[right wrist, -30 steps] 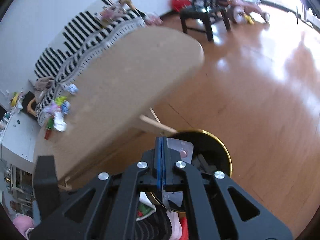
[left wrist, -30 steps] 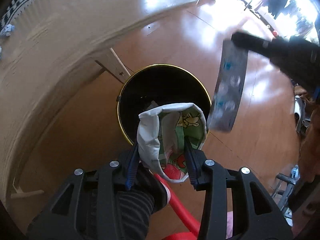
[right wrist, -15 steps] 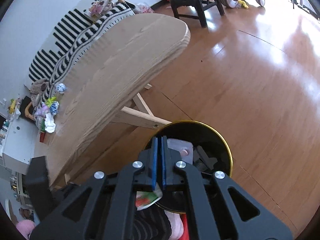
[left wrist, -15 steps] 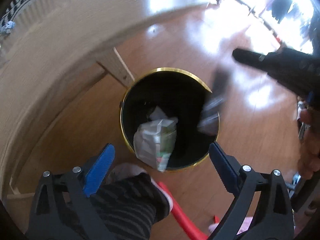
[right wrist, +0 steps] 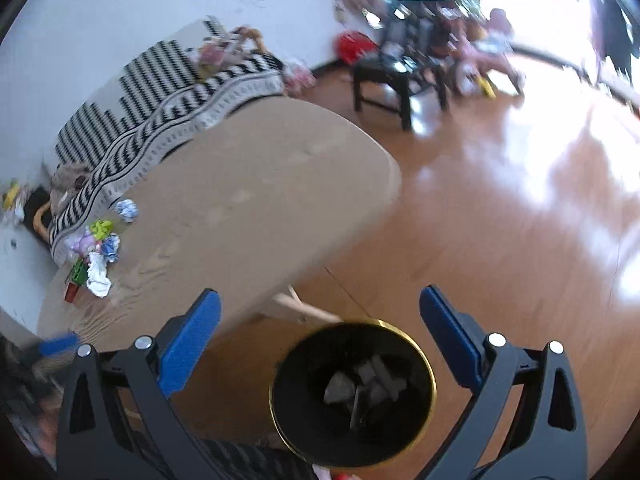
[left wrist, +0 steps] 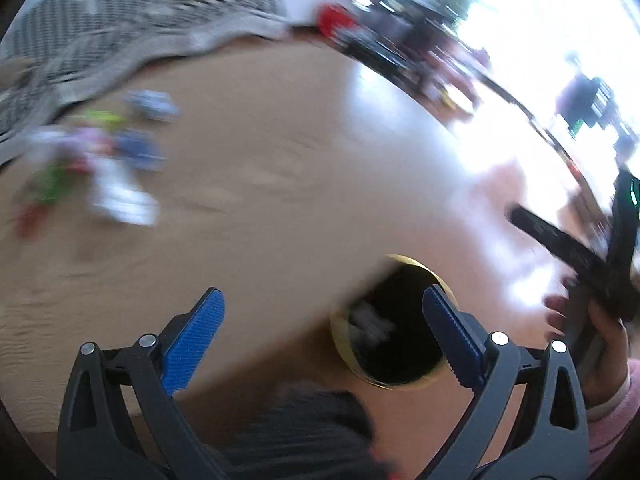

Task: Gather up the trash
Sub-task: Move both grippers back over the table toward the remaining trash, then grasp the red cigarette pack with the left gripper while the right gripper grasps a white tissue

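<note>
A shiny wooden floor fills the room, with bright light coming in at the far side. A big round wooden table stands on it, and a black and white striped sofa sits behind the table by the white wall. A dark stool stands farther back.

A little pile of trash lies on the far edge of the table: crumpled white paper, and green, blue and red bits. In the left view the same pile is all blurry.

The black trash bin with a gold rim stands on the floor just beside the table. Some grey and white scraps lie at its bottom.

The left gripper is wide open and holds nothing. The right gripper is wide open too and holds nothing, and it hangs over the bin. The left view shows the bin partly hidden by the table edge.

No words or labels can be read on anything.
</note>
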`<action>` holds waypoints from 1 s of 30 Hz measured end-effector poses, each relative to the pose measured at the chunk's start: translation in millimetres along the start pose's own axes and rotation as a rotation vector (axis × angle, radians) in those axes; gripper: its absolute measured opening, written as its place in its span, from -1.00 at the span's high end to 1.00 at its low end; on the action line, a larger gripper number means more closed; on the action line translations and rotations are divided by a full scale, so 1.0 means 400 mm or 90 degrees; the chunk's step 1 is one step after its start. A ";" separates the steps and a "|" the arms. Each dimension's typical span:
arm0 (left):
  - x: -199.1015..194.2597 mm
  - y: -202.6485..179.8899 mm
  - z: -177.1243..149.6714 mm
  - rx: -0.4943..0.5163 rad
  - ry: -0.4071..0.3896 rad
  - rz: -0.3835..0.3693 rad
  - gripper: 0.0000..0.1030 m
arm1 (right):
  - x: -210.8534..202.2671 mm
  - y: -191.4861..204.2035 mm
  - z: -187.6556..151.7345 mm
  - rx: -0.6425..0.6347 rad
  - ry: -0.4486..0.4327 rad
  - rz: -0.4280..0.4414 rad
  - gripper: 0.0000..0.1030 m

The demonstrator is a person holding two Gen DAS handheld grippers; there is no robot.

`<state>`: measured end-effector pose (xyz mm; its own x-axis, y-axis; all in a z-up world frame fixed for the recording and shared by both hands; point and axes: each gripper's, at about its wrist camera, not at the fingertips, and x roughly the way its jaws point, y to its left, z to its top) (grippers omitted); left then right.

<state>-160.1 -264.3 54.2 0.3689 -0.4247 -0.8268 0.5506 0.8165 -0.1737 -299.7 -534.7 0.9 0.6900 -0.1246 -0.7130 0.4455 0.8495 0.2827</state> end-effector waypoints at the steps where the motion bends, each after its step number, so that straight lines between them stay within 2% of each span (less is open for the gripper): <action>1: -0.026 0.064 0.004 -0.026 -0.016 0.022 -0.87 | 0.007 0.036 0.010 -0.012 0.001 0.013 -0.87; 4: -0.087 0.305 0.000 -0.120 -0.055 0.127 -0.87 | 0.052 0.188 0.043 -0.065 0.013 0.059 -0.87; 8: -0.104 0.551 -0.019 -0.227 -0.055 0.219 -0.87 | 0.142 0.435 0.070 -0.157 0.041 0.096 -0.87; 11: -0.059 0.668 -0.032 -0.288 -0.035 0.227 -0.87 | 0.234 0.624 0.059 -0.226 0.092 0.114 -0.86; 14: -0.012 0.719 -0.011 -0.301 -0.027 0.220 -0.87 | 0.308 0.773 0.025 -0.320 0.139 0.114 -0.86; 18: 0.038 0.766 0.024 -0.316 -0.016 0.194 -0.87 | 0.383 0.892 -0.002 -0.383 0.161 0.105 -0.86; 22: 0.073 0.842 0.072 -0.316 -0.023 0.229 -0.87 | 0.446 0.949 -0.041 -0.415 0.179 0.095 -0.86; 24: 0.093 0.874 0.096 -0.338 -0.031 0.222 -0.87 | 0.467 0.965 -0.044 -0.409 0.181 0.095 -0.86; 30: 0.163 0.936 0.151 -0.346 -0.019 0.228 -0.87 | 0.530 1.002 -0.052 -0.388 0.202 0.114 -0.86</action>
<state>115.3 -10.1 -32.3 0.4846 -0.0938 -0.8697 -0.0648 0.9877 -0.1426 13.3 -209.9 -50.5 0.4819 0.1199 -0.8680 -0.1207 0.9902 0.0697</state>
